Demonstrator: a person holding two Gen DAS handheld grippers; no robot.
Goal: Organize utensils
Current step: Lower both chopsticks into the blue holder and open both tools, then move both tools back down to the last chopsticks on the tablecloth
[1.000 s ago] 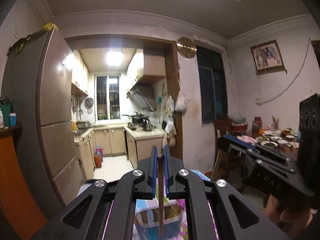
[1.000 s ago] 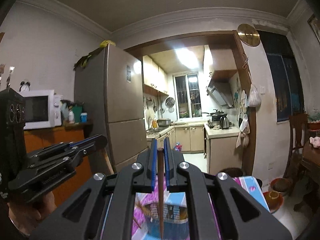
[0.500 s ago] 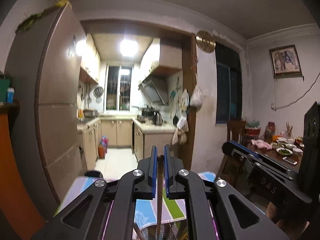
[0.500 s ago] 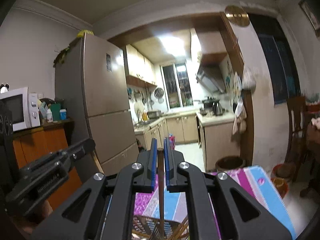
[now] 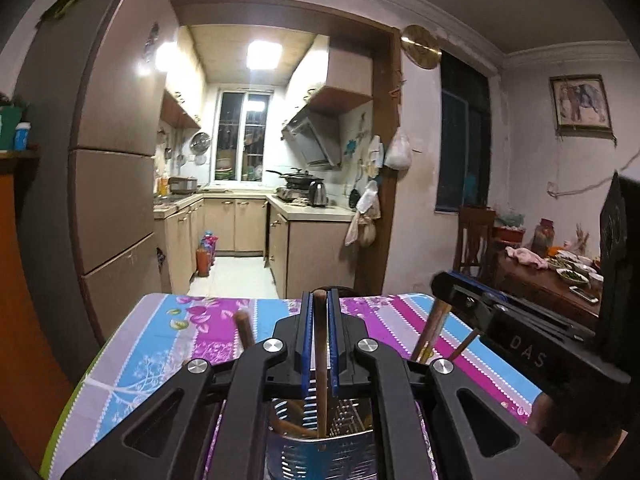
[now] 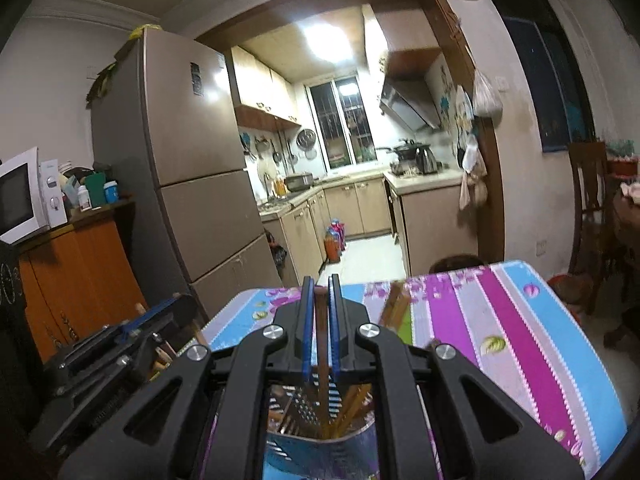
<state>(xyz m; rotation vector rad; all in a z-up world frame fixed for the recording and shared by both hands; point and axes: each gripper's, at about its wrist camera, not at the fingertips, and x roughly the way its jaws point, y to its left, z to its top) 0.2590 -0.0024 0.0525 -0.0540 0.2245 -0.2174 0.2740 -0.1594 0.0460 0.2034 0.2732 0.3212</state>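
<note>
Both grippers (image 5: pixel 319 300) (image 6: pixel 319 286) clamp chopsticks (image 5: pixel 320 360) (image 6: pixel 321 344) over holder (image 5: pixel 328 452).

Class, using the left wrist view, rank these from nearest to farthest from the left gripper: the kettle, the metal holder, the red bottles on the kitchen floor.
1. Metal holder, directly below the left gripper.
2. Red bottles, on the floor, left of centre.
3. Kettle, on the far counter, by the stove.

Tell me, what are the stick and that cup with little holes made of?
The stick looks like wood: plain brown and matte, probably a chopstick. The holder looks like shiny metal, likely steel: silvery, glinting, punched with rows of small slots. The tablecloth under it looks like smooth printed plastic, though that's less certain.
</note>
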